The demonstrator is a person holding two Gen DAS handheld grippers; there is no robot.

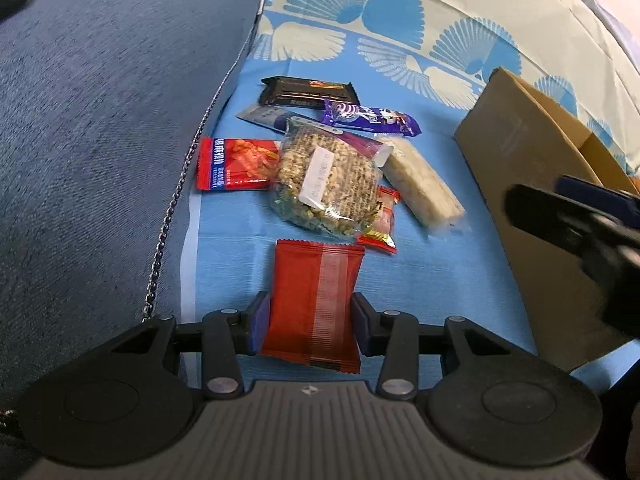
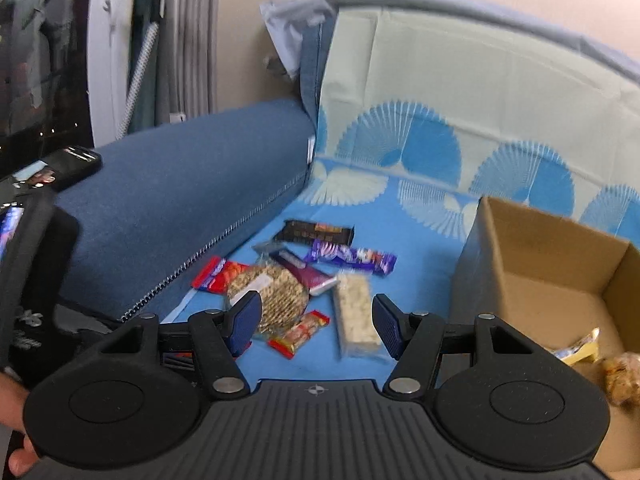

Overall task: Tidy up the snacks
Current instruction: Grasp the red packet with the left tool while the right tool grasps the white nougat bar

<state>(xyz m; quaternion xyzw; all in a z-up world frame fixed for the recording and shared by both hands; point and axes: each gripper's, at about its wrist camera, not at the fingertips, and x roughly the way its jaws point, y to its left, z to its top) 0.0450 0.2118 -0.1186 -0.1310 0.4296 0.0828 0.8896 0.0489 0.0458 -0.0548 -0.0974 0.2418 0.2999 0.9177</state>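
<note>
My left gripper [image 1: 310, 320] is shut on a plain red snack packet [image 1: 312, 280], its blue pads pressing both long sides. Beyond it a pile of snacks lies on the blue patterned cloth [image 1: 440, 280]: a round noodle cake [image 1: 328, 184], a printed red packet [image 1: 236, 164], a black bar [image 1: 308, 90], a purple bar [image 1: 372, 116], a white rice bar [image 1: 424, 184] and a small red candy [image 1: 382, 220]. My right gripper [image 2: 316, 304] hangs open above the pile with nothing between its fingers. An open cardboard box [image 2: 552, 264] stands to the right, holding a yellow packet [image 2: 580, 350].
A blue sofa cushion [image 1: 100, 120] with a zip seam [image 1: 176, 200] borders the cloth on the left. A dark phone [image 2: 76, 164] lies on that cushion. The box wall [image 1: 520, 184] rises close to the right of the snacks. A person's hand [image 2: 12, 400] shows at the lower left.
</note>
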